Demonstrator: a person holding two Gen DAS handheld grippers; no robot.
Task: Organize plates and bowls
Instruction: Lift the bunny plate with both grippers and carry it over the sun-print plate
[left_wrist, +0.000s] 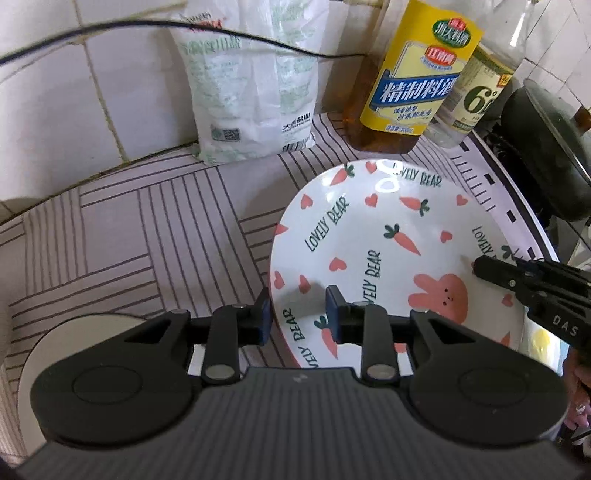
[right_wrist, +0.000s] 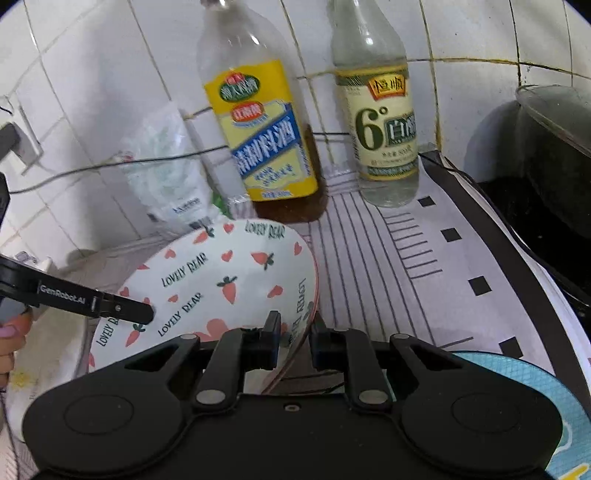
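One white plate (left_wrist: 388, 240) printed with carrots, hearts, bunny.

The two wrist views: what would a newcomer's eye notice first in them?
First, the white plate printed with carrots, hearts and a pink rabbit, lying on the striped mat. The left hand-held gripper is shut on its left rim and the right hand-held gripper on its right rim. Behind it, at the tiled wall, stand a yellow-labelled bottle and a clear bottle.

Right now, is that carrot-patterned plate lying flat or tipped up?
Tipped up: the carrot-patterned plate has its right edge raised off the striped mat, and the underside shows there.
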